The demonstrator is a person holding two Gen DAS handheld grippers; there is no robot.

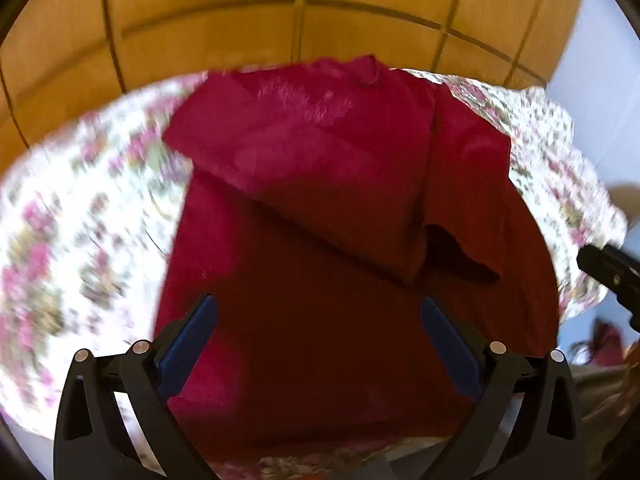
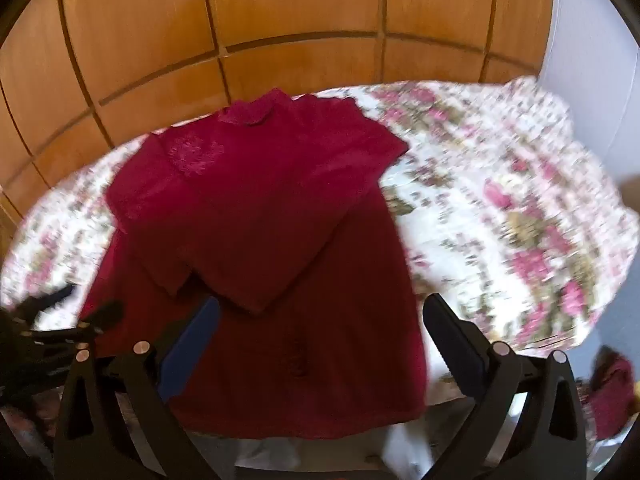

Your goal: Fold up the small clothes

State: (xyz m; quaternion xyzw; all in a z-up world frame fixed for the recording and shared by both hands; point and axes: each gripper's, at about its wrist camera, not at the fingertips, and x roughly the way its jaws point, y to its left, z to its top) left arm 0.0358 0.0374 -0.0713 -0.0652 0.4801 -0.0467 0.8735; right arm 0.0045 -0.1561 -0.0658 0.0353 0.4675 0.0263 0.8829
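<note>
A small dark red shirt (image 1: 320,208) lies flat on a floral cloth (image 1: 80,208), collar away from me, both sleeves folded in over its body. It also shows in the right wrist view (image 2: 256,216). My left gripper (image 1: 318,312) is open and empty above the shirt's lower half. My right gripper (image 2: 320,316) is open and empty above the shirt's lower right part. The left gripper (image 2: 92,312) shows at the left edge of the right wrist view. The right gripper (image 1: 612,272) shows at the right edge of the left wrist view.
The floral cloth (image 2: 500,208) covers the table and hangs over its far right edge. Wooden wardrobe panels (image 2: 300,20) stand right behind the table. A white wall (image 2: 580,60) is at the right. Another dark red garment (image 2: 612,396) lies low at the right.
</note>
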